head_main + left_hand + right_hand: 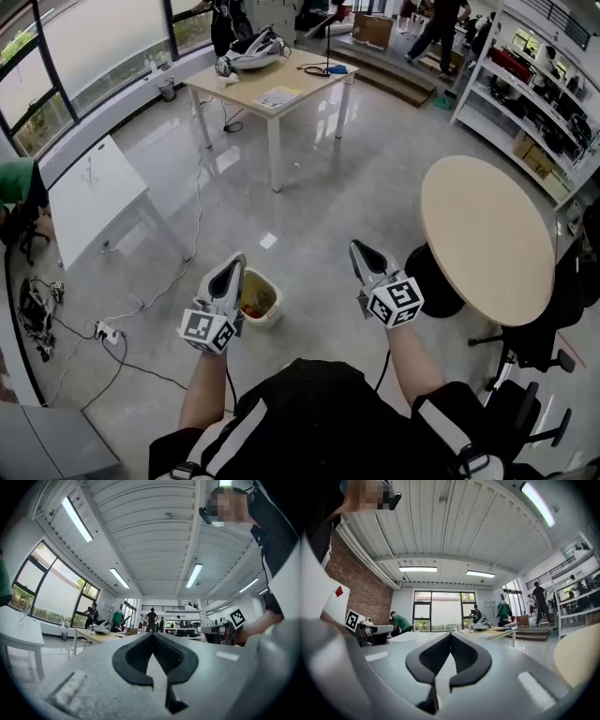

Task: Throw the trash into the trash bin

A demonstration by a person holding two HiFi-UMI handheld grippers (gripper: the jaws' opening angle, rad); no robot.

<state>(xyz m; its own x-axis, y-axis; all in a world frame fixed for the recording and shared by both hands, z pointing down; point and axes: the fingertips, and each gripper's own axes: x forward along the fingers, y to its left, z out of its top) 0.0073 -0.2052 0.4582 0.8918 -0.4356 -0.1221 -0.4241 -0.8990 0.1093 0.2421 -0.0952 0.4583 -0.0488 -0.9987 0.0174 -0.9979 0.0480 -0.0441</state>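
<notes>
The bin point(277, 302) stands on the glossy floor point(328, 187) in front of the person, and the trash point(251, 304) lies inside it as a reddish and yellow heap. The left gripper point(233, 262) is held just left of the bin, its body overlapping the bin's left rim in the head view. Its jaws are pressed together tip to tip with nothing between them, as the left gripper view shows point(152, 635). The right gripper point(362, 249) is held to the right of the bin, clear of it. Its jaws are likewise closed on nothing point(450, 635). Right of the bin, beyond the right gripper, is a round table point(487, 234). A wooden table point(272, 89) stands well beyond the bin, a white table point(94, 183) far to its left, and a power strip point(108, 331) with cables lies on the floor to the bin's left.
</notes>
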